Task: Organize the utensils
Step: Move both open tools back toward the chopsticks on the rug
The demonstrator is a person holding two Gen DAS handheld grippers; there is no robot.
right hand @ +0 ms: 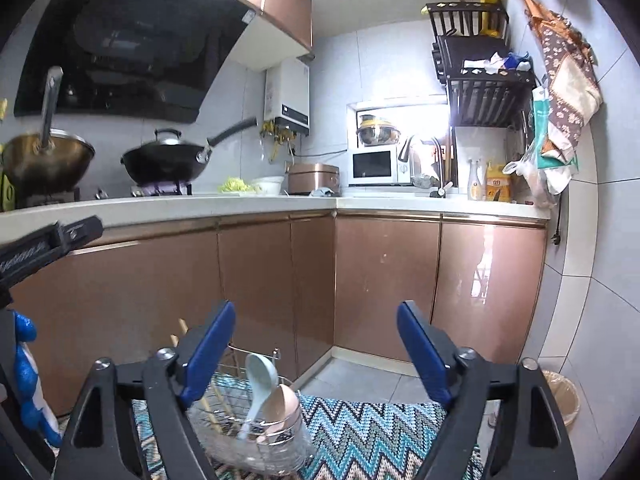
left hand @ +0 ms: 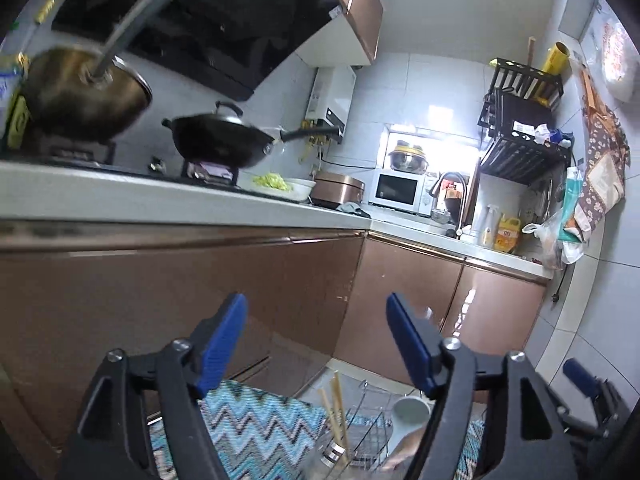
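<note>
A clear glass utensil holder [right hand: 260,440] stands on a zigzag mat, inside or beside a wire rack [right hand: 236,392]. It holds a pale blue spoon [right hand: 260,384], a pink spoon [right hand: 284,408] and wooden chopsticks [right hand: 210,400]. My right gripper [right hand: 316,348] is open and empty, above and to the right of the holder. My left gripper [left hand: 316,340] is open and empty above the chopsticks [left hand: 336,412] and a pale spoon [left hand: 408,412] in the left wrist view. The holder's base is blurred.
Brown cabinet fronts [right hand: 384,280] stand close ahead under a white counter [right hand: 240,204]. A black wok [right hand: 164,160] and a brass pot [right hand: 48,160] sit on the stove. The zigzag mat [right hand: 372,424] covers the low surface. A bin [right hand: 564,396] stands at the right.
</note>
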